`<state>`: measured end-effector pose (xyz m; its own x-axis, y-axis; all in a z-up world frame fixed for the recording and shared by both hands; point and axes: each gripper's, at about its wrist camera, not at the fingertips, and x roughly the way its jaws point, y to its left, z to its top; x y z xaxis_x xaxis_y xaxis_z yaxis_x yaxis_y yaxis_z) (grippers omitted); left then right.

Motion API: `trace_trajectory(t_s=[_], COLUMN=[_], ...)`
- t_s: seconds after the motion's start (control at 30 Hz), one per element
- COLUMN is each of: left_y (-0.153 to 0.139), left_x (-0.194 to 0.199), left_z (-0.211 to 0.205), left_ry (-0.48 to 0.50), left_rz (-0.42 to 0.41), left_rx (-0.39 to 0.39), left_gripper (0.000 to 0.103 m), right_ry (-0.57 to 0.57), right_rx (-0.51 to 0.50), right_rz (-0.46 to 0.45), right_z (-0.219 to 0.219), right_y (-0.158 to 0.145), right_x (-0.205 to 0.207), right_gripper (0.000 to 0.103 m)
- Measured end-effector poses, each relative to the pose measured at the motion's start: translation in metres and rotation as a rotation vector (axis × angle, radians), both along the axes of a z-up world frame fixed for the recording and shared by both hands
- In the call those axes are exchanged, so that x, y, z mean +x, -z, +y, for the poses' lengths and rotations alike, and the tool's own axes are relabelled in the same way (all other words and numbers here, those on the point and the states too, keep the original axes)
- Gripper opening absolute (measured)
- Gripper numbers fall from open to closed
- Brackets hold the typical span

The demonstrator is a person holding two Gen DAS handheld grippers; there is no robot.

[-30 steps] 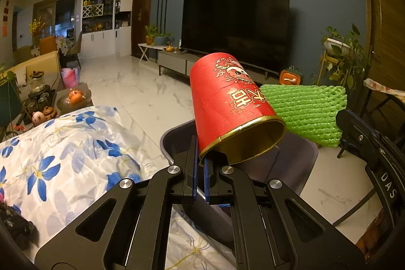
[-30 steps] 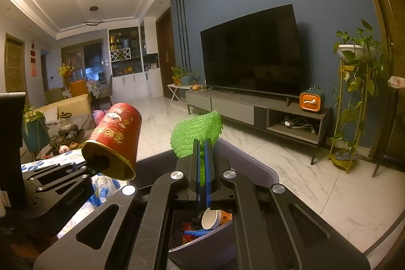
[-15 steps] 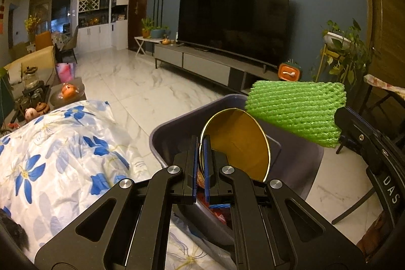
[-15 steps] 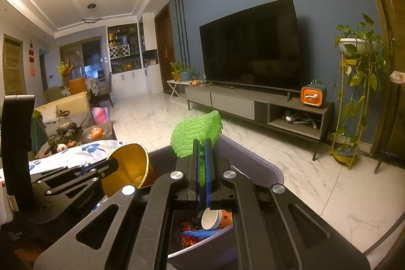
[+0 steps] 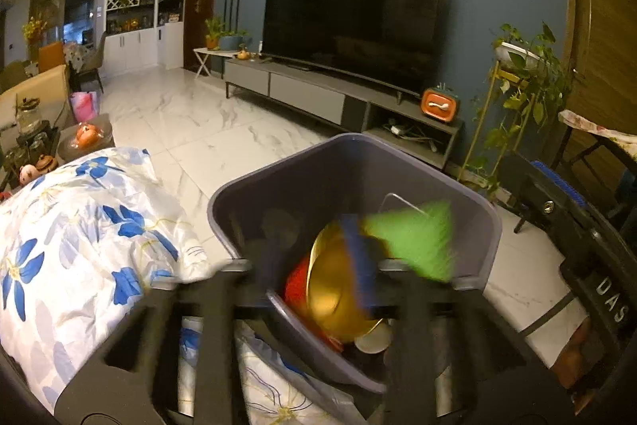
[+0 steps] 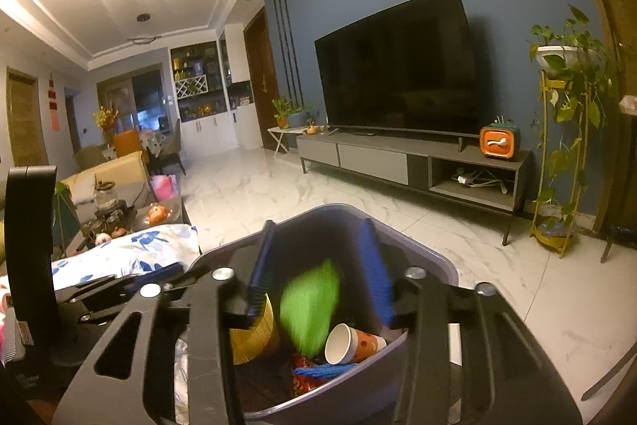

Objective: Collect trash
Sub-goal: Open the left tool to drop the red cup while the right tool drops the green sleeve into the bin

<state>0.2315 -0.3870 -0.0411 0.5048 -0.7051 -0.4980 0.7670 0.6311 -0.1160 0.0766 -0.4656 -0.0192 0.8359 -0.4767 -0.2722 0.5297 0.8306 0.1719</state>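
Observation:
A grey trash bin [image 5: 473, 210] stands just ahead of both grippers; it also shows in the right wrist view [image 6: 438, 257]. My left gripper [image 5: 314, 265] is open and motion-blurred over the bin. The red cup with the gold inside [image 5: 338, 289] lies in the bin below it. My right gripper [image 6: 320, 273] is open above the bin. The green foam net [image 6: 308, 309] is blurred in the air between its fingers, inside the bin [image 5: 410, 241]. A small paper cup [image 6: 350, 343] and other scraps lie at the bottom.
A white cloth with blue flowers [image 5: 79, 237] lies left of the bin. A low table with a teapot and jars [image 5: 43, 150] stands further left. A TV unit [image 6: 398, 162] and a plant stand [image 6: 569, 154] line the far wall across marble floor.
Both grippers have opened. The red cup has dropped from the left gripper into the bin. The green foam net has left the right gripper and is falling in.

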Motion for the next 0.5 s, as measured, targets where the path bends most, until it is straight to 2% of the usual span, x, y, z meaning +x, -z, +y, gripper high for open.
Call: trace_trajectory(t_s=[0.1,0.17,0.2,0.27,0.43,0.5], left_y=[0.0,-0.001,-0.002,-0.005,-0.01,-0.01], left_x=[-0.001,-0.001,-0.003,-0.006,-0.018,-0.024], left_z=[0.008,0.015,0.02,0.028,0.066,0.088], left_ry=[-0.017,-0.037,-0.051,-0.073,-0.169,-0.216], left_rz=[-0.009,-0.017,-0.025,-0.042,-0.071,-0.076], left_rx=[-0.018,-0.026,-0.031,-0.032,-0.044,-0.049], left_gripper=[0.064,0.075,0.077,0.084,0.09,0.091], right_ry=[0.012,0.019,0.022,0.028,0.012,-0.011], right_rx=[0.013,0.008,0.002,-0.009,0.0,0.011], right_rz=[-0.004,-0.006,-0.006,-0.007,-0.025,-0.025], right_z=[-0.002,0.001,0.003,0.008,0.022,0.03], right_y=[0.0,-0.001,-0.002,-0.003,-0.001,0.001], right_x=[-0.007,-0.011,-0.013,-0.017,-0.029,-0.032], right_gripper=[0.047,0.056,0.059,0.072,0.086,0.087])
